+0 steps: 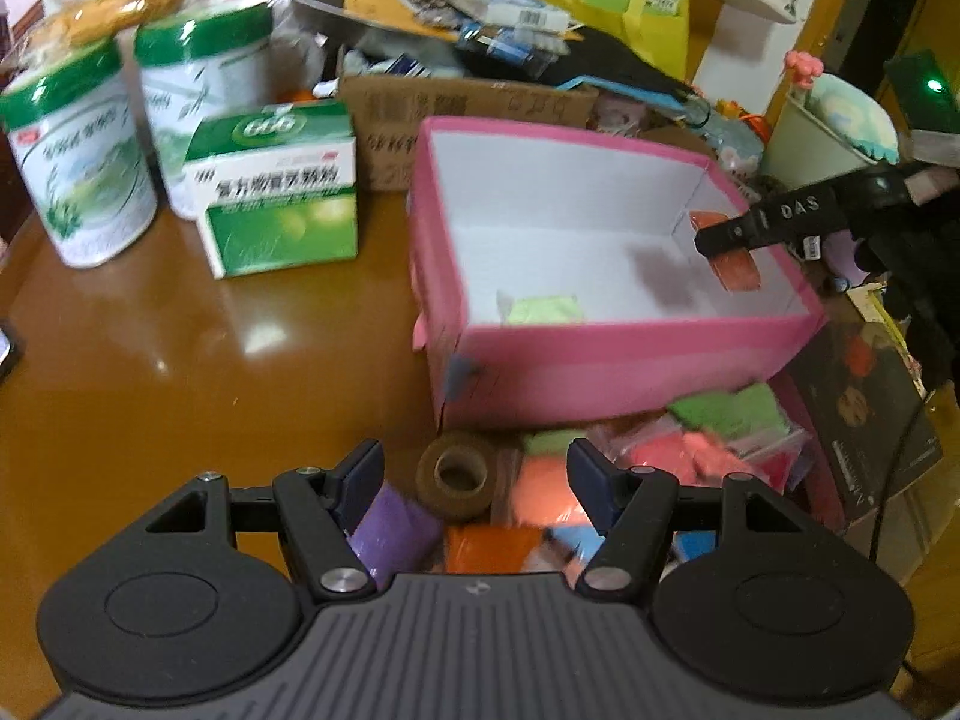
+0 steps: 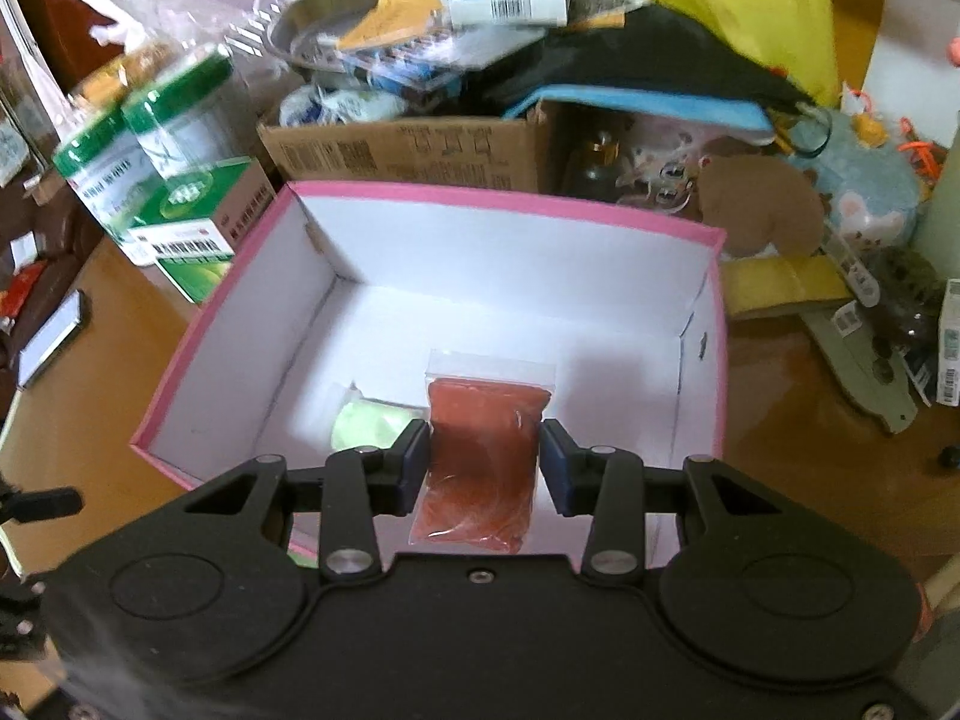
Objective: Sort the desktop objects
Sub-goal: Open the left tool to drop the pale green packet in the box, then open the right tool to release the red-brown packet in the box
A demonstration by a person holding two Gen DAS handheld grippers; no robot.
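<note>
A pink box with a white inside stands open on the brown table; it also shows in the right wrist view. A light green packet lies on its floor. My right gripper is shut on an orange-red packet and holds it over the box; in the left wrist view that gripper hangs over the box's right end. My left gripper is open and empty above a pile of coloured packets and a brown tape roll in front of the box.
Two green-lidded tins and a green medicine box stand at the left. A cardboard box heaped with clutter sits behind the pink box. A phone lies at the table's left edge. A dark booklet lies to the right.
</note>
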